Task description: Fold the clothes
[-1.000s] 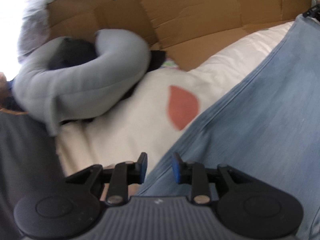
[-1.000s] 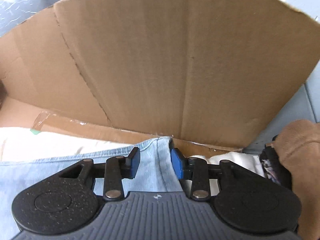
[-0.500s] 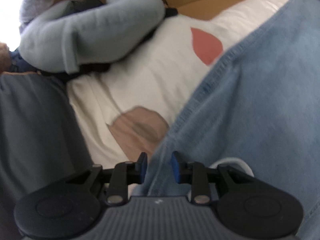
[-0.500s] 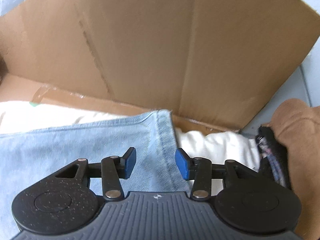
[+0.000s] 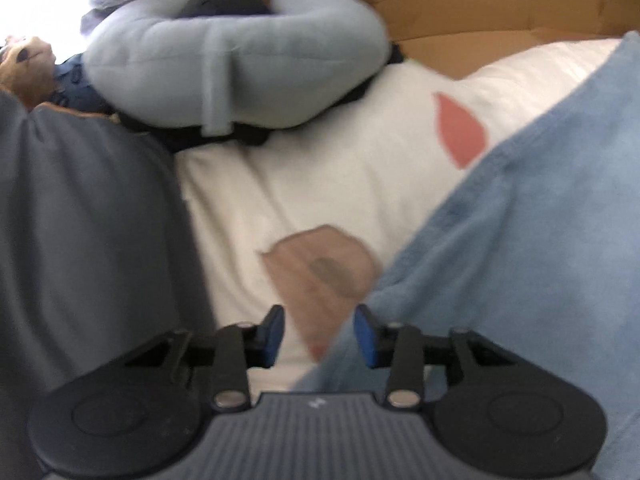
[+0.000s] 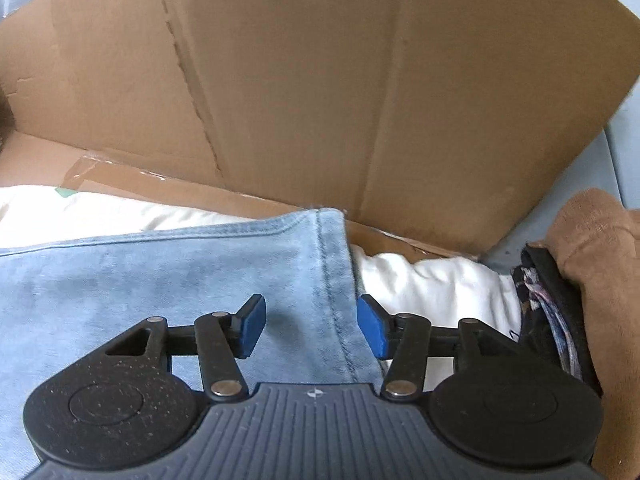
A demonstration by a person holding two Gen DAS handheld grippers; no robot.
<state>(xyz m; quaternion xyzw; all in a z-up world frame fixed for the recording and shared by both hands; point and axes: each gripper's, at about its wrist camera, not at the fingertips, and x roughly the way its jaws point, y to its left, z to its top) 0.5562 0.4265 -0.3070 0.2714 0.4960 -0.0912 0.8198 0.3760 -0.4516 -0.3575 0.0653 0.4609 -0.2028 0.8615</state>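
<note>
Jeans (image 6: pixel 160 280) pale blue, flat, hem stitched, both grippers' fingers (image 6: pixel 250 326) just parting, unclamped

Soft daylight; left view motion-blurred with blown-out top-left corner, right view sharp

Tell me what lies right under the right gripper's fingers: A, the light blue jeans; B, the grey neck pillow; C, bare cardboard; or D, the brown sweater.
A: in the right wrist view the right gripper has its fingers spread over the seamed edge of the light blue jeans, without pinching it.
</note>
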